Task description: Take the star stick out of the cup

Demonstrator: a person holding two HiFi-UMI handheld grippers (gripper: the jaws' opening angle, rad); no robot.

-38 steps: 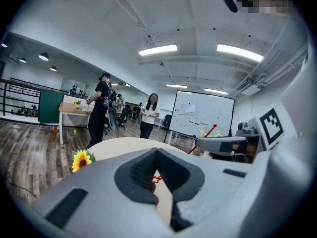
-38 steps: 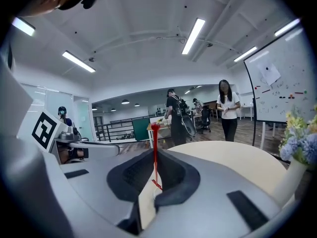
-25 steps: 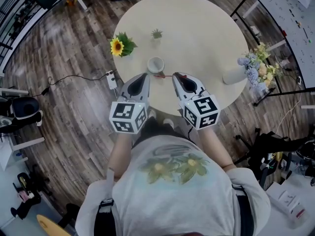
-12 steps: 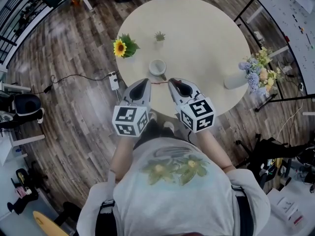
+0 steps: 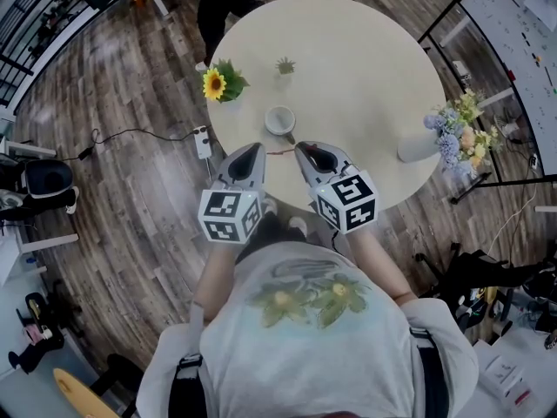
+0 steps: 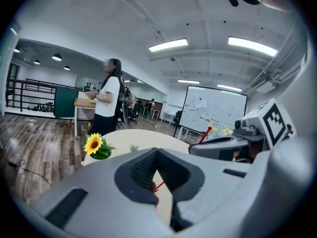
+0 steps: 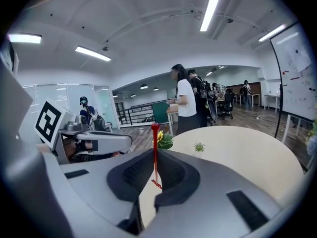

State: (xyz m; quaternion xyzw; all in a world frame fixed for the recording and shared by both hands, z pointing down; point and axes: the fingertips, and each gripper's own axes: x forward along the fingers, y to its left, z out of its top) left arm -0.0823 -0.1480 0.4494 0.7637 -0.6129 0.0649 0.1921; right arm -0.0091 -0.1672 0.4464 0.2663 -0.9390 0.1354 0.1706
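The white cup (image 5: 279, 120) stands on the round table (image 5: 357, 59) near its front edge. My right gripper (image 5: 305, 150) is shut on the thin red star stick (image 7: 155, 155), which stands upright between its jaws with its red tip on top. In the head view the star stick (image 5: 278, 152) lies between the two grippers, out of the cup and just in front of it. My left gripper (image 5: 250, 151) hangs beside the right one, shut with nothing in it. From the left gripper view the right gripper (image 6: 229, 146) shows at the right with the star stick (image 6: 205, 135).
A sunflower (image 5: 211, 84) and a small green plant (image 5: 285, 64) stand behind the cup. A vase of flowers (image 5: 439, 136) is at the table's right edge. A person (image 6: 106, 103) stands at the far side. A cable and plug (image 5: 202, 140) lie on the wooden floor.
My right gripper has drawn back from the cup toward me with the star stick in it. The left gripper stayed alongside. A person has come into view beyond the table.
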